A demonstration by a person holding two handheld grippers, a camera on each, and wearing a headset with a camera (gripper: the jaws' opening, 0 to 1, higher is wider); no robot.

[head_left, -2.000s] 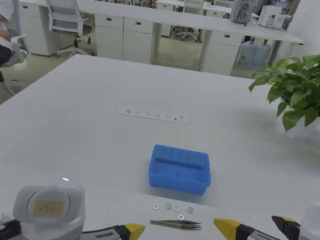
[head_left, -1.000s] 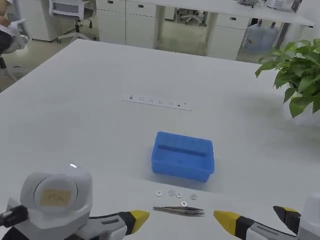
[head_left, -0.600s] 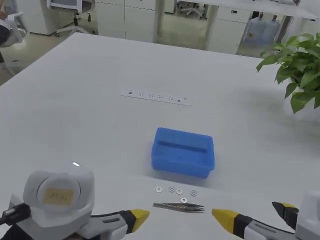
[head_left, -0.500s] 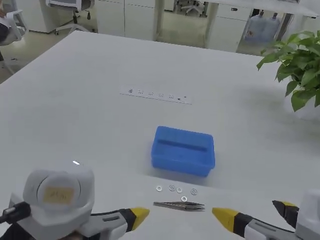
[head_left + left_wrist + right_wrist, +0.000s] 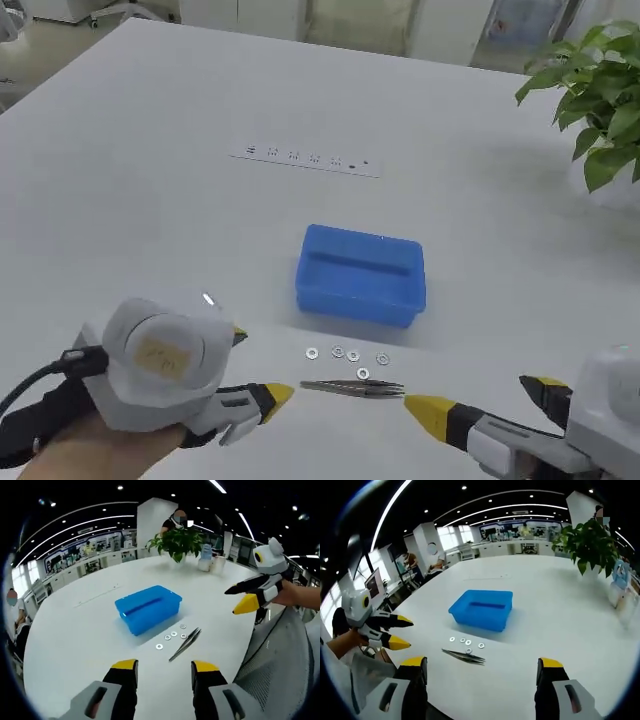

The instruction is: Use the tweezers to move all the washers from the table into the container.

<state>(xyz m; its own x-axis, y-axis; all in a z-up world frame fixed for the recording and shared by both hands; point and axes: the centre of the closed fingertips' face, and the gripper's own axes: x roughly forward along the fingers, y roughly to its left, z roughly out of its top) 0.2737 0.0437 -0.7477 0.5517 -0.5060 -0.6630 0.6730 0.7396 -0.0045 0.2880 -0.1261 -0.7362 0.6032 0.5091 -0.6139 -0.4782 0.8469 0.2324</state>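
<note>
Vs half a sec earlier the head view had dipped down & the left gripper (image 5: 164, 666) showed higher in it; on the tabletop (image 5: 140, 200) nothing had shifted. Five washers (image 5: 352, 355) lay loose at 6 o'clock of the blue container (image 5: 355, 308), which was empty, w/ the tweezers (image 5: 352, 388) flat just past them, at 6 again, untouched. Left gripper sat at 9 o'clock of the tweezers, right gripper (image 5: 481, 662) at 3, both w/ jaws apart & holding nothing. So prob. only the reach for the tweezers was under way; no washer moved yet. A yellow sticker (image 5: 160, 353) on the left gripper's back had handwriting, too blurred to read; marks on the tabletop strip (image 5: 305, 158) illegible too
</note>
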